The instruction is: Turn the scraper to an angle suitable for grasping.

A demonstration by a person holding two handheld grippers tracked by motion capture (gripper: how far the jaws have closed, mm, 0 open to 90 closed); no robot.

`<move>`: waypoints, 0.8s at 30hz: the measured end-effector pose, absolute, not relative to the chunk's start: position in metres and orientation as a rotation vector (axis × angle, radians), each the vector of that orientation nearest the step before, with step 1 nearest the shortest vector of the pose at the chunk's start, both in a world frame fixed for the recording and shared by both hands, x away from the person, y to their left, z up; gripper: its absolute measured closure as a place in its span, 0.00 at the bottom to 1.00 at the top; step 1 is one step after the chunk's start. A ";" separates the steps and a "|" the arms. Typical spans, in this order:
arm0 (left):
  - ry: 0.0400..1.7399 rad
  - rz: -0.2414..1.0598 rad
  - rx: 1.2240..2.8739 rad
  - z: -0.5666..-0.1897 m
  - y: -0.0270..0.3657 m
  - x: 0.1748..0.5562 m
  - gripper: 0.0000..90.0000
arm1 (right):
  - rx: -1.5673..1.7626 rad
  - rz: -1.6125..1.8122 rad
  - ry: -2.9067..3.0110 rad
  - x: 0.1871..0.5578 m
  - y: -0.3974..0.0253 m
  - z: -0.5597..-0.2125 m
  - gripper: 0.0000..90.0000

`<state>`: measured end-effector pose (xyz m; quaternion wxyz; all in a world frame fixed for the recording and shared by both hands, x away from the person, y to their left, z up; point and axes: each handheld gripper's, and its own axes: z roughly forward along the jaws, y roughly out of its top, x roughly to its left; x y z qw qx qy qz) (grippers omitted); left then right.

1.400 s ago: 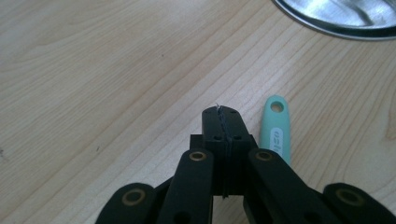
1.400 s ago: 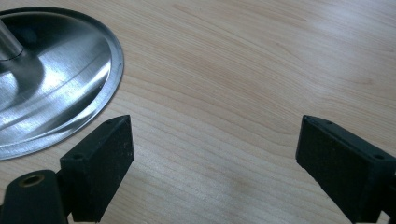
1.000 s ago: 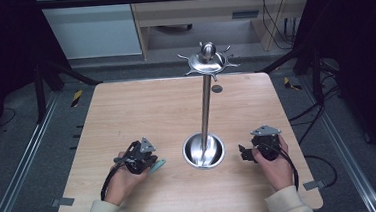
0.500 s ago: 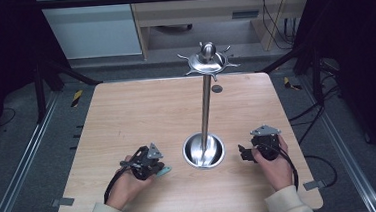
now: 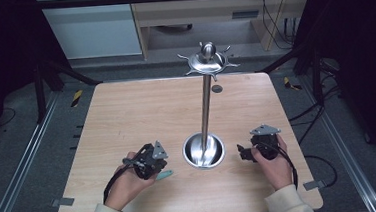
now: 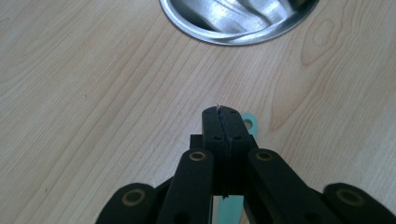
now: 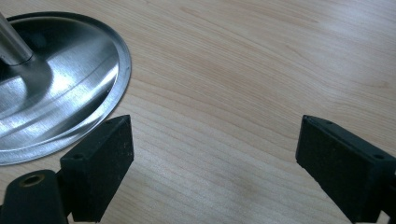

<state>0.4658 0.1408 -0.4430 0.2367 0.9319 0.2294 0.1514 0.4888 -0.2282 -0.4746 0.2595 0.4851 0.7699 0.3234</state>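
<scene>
Low and left of centre in the high view, a thin teal strip (image 5: 165, 175) is seen flat on the table (image 5: 141, 109), just under the left gripper (image 5: 156, 164), whose jaws are pressed together on nothing. The strip is judged light, slightly flexible and hard to lift; its holed end (image 6: 252, 122) is the suggested hold. Its long axis runs toward the stand's base (image 5: 203, 150). The right gripper (image 5: 241, 152) is held wide open, empty.
</scene>
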 end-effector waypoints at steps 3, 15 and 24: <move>0.615 0.385 2.585 -0.440 0.138 0.466 0.99 | 1.314 0.881 2.079 0.487 -0.229 -0.474 0.13; 0.616 0.307 2.734 -0.436 0.135 0.473 0.89 | 1.330 0.886 2.062 0.489 -0.228 -0.472 0.13; 0.555 0.245 2.773 -0.440 0.132 0.474 0.78 | 1.347 0.875 2.051 0.489 -0.233 -0.473 0.13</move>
